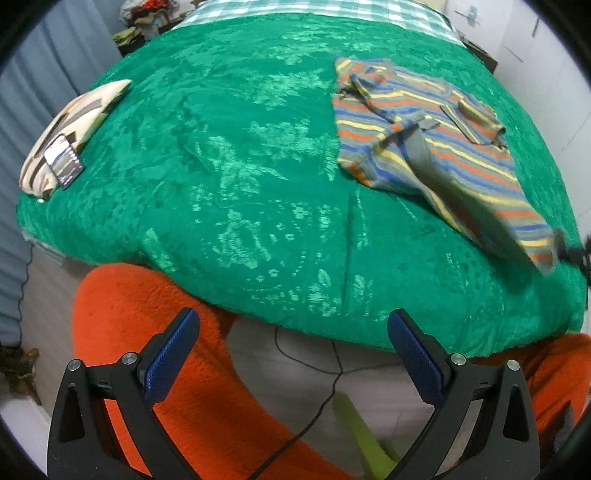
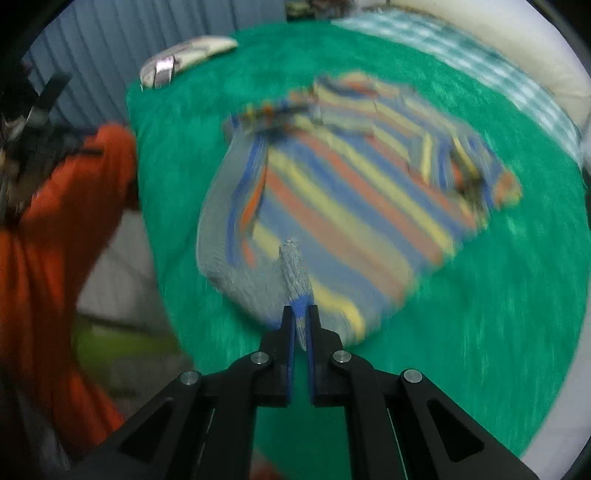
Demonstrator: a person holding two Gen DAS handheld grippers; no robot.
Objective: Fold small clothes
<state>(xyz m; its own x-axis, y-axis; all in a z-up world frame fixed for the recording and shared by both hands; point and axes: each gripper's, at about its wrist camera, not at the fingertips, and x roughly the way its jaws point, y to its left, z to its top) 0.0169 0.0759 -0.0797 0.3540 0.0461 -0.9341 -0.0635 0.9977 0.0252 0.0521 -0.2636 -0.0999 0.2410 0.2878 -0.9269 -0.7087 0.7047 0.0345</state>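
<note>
A small striped shirt in grey, blue, orange and yellow lies on the green bedspread toward the right. One corner of it is stretched out and lifted toward the right edge of the left wrist view. In the right wrist view the striped shirt is blurred. My right gripper is shut on a fold of its grey near edge, which sticks up between the pads. My left gripper hangs open over the near edge of the bed, with nothing between its blue pads and well apart from the shirt.
A patterned pillow with a phone on it lies at the bed's left edge. A person's orange trousers show below the bed edge. A black cable crosses the floor. A checked sheet covers the far end.
</note>
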